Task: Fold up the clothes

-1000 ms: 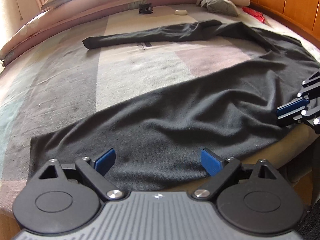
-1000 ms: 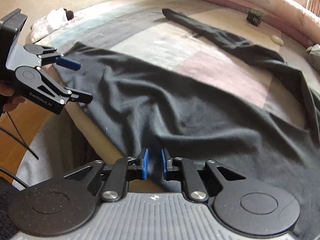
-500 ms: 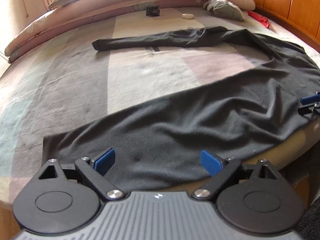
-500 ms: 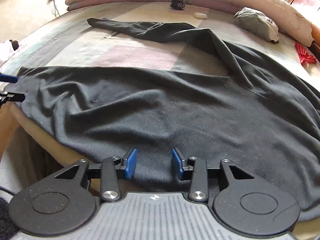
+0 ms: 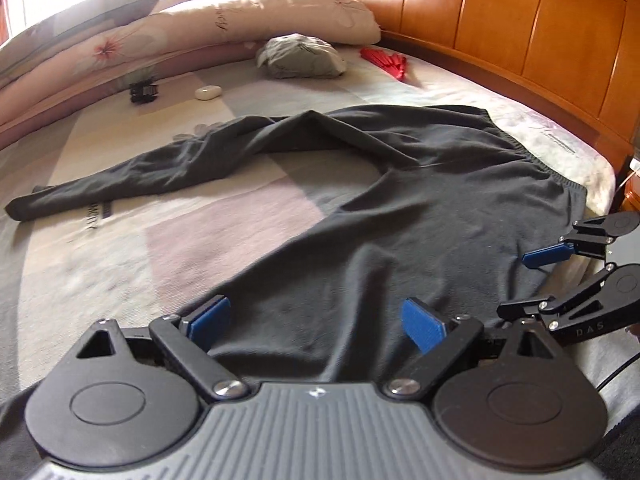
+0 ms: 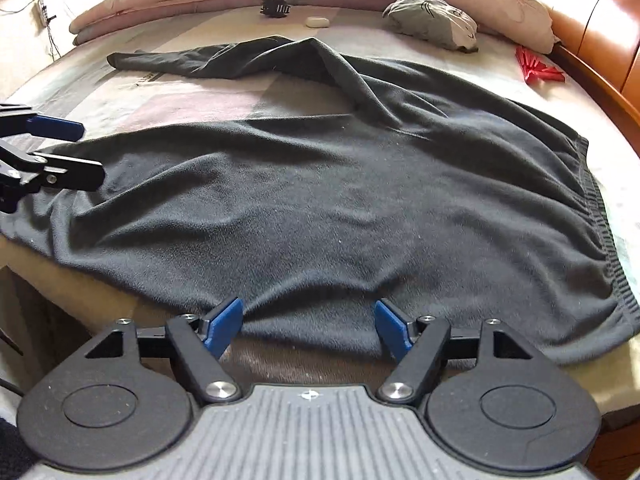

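The near hem of the black trousers [image 6: 320, 208] should be pinched at two well-spaced spots, then carried evenly towards the far leg; the garment is spread on the bed [image 6: 192, 96]; the right gripper [image 6: 308, 326], just opened wide, stands empty at that hem; the left gripper [image 5: 316, 322], jaws apart, is poised over the cloth.

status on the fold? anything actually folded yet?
Done: the black trousers lie spread on the bed, legs apart, no fold yet. In hand: nothing. The right gripper has just been opening, nothing between its pads; the left gripper is open over the near leg. Left: every fold, starting with bringing the far leg over.
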Action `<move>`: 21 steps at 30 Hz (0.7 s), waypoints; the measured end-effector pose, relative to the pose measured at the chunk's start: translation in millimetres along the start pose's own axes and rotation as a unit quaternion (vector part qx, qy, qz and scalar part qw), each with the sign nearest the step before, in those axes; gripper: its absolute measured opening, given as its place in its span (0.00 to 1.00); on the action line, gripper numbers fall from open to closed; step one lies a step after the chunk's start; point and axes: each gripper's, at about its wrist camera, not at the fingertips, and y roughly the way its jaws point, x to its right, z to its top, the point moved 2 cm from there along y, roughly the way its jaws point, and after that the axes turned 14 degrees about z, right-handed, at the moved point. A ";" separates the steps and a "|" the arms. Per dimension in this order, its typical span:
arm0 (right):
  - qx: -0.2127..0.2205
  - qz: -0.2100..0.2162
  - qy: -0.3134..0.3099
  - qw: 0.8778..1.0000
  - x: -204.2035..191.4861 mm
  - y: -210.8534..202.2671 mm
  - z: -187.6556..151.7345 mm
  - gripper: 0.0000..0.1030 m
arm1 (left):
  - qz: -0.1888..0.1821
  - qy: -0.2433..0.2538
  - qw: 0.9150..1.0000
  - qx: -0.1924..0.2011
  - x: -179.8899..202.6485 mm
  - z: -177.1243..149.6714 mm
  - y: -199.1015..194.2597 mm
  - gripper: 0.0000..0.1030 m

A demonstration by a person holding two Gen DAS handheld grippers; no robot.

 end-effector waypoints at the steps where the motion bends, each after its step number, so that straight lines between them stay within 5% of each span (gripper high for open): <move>1: 0.011 -0.006 0.005 1.000 4.9 -5.8 0.2 0.75 | -0.009 0.002 1.000 -0.004 5.3 0.6 5.7 0.90; 7: 0.040 -0.083 0.042 0.995 55.9 -13.9 4.0 0.75 | 0.013 -0.004 0.997 -0.076 11.5 -8.8 43.8 0.90; 9: 0.039 -0.086 0.066 0.993 72.5 -12.9 -7.4 0.85 | 0.018 -0.019 0.996 -0.080 6.4 -8.8 41.8 0.90; 15: 0.049 -0.081 0.052 0.994 68.0 -9.3 -15.8 1.00 | -0.028 -0.014 0.998 -0.052 22.7 25.2 35.9 0.90; 21: 0.054 -0.072 0.048 0.995 68.5 -11.5 -17.7 1.00 | -0.107 -0.004 0.993 -0.054 68.2 60.6 74.5 0.90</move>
